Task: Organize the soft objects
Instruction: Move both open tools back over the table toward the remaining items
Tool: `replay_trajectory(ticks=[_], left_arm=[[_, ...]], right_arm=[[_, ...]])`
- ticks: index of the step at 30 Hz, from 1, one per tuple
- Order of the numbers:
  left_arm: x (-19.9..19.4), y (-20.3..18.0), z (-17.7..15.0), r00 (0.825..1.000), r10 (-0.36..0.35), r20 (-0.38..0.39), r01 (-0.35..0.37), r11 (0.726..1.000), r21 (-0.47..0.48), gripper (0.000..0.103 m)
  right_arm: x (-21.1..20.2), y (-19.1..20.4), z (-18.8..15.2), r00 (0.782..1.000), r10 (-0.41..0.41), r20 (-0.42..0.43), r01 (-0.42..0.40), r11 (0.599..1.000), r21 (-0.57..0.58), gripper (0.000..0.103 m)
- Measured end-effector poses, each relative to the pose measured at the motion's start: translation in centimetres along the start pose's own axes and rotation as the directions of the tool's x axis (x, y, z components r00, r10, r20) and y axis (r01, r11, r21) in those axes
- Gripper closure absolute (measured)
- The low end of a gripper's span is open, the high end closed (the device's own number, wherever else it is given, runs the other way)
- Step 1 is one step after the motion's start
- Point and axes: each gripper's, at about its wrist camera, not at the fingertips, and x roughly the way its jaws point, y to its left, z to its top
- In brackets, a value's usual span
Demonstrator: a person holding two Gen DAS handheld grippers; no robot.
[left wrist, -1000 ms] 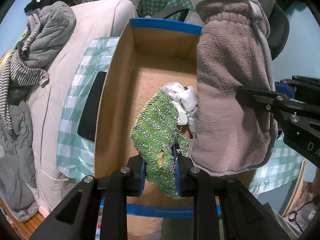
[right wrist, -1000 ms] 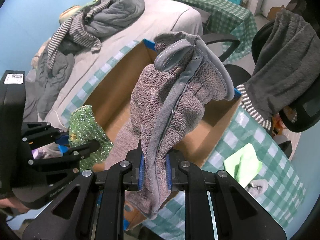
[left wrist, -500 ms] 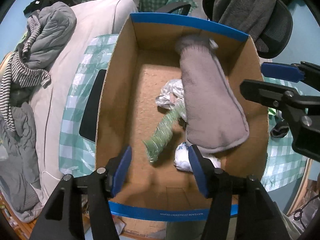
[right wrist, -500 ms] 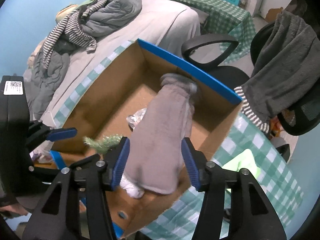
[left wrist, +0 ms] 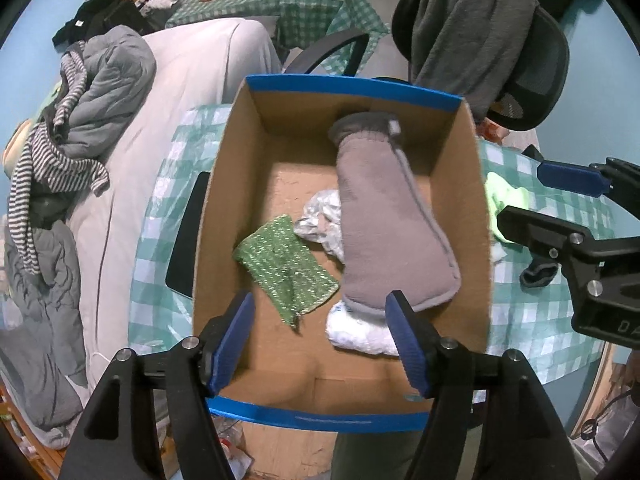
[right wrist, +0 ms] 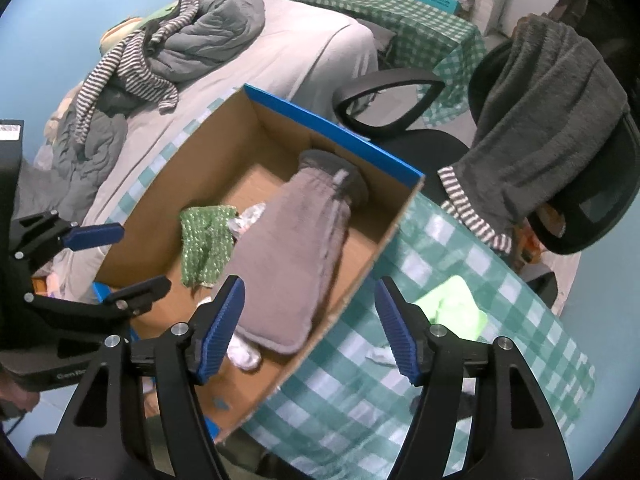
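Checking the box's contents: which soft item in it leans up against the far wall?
The grey mitt: its cuff props against the cardboard box far wall, while the green sparkly cloth lies flat on the floor.

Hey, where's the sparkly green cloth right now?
In the left wrist view the green cloth lies flat on the floor of the cardboard box, left of the grey mitt and next to the crumpled silver wrapper.

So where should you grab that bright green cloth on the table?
Pinch the raised, crumpled fold of the green cloth from straight above with the right gripper. It lies loose on the checked table just right of the box, closest to that side, and the bunched ridge probably gives the fingers something to close on; the flat edges wouldn't.
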Motion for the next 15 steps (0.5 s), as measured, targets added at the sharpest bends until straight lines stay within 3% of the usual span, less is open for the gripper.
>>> replay_trajectory(ticks=[15], left_arm=[[-0.8,-6.7,-0.4,1.000,-0.024,0.001,0.024,0.995,0.097,0.034]], right_arm=[[-2.1,-6.0,-4.9,1.000,-0.019,-0.011,0.020,0.994,0.103,0.035]])
